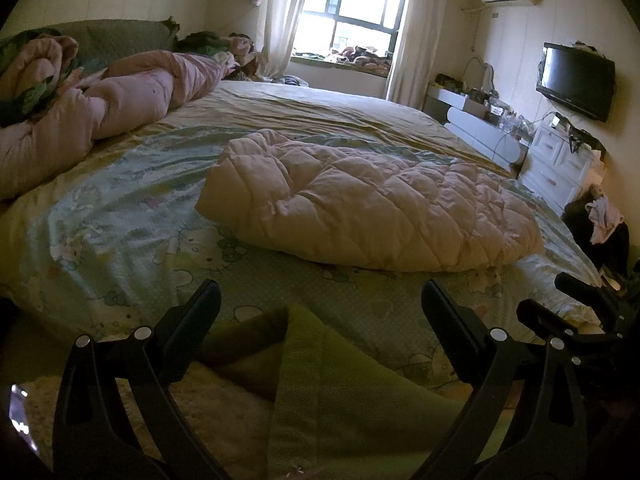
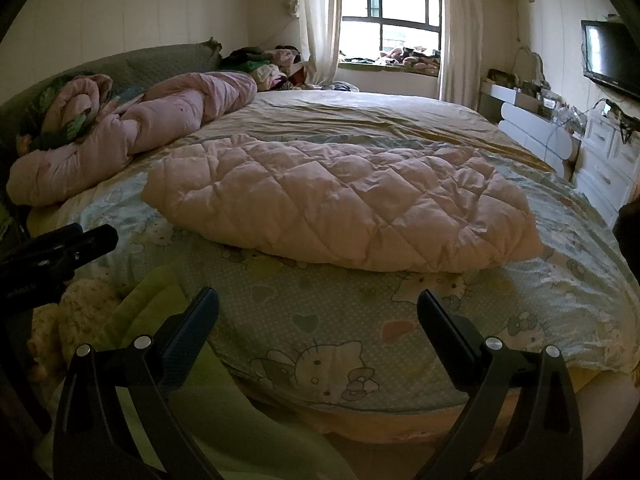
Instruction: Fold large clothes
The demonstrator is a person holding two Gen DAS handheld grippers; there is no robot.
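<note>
A pale pink quilted garment (image 1: 372,200) lies folded flat on the bed's cartoon-print sheet (image 1: 120,200); it also shows in the right wrist view (image 2: 340,204). My left gripper (image 1: 320,300) is open and empty, short of the garment near the bed's front edge. My right gripper (image 2: 318,308) is open and empty, also in front of the garment above the bed's edge. The right gripper shows at the right edge of the left wrist view (image 1: 580,300). The left gripper shows at the left edge of the right wrist view (image 2: 60,248).
A bunched pink duvet (image 1: 120,96) lies at the bed's far left by the green headboard (image 2: 160,60). Green cloth (image 1: 340,392) lies below my left gripper. White drawers (image 1: 556,168), a desk and a wall TV (image 1: 576,80) stand at the right. A window (image 1: 356,4) is behind.
</note>
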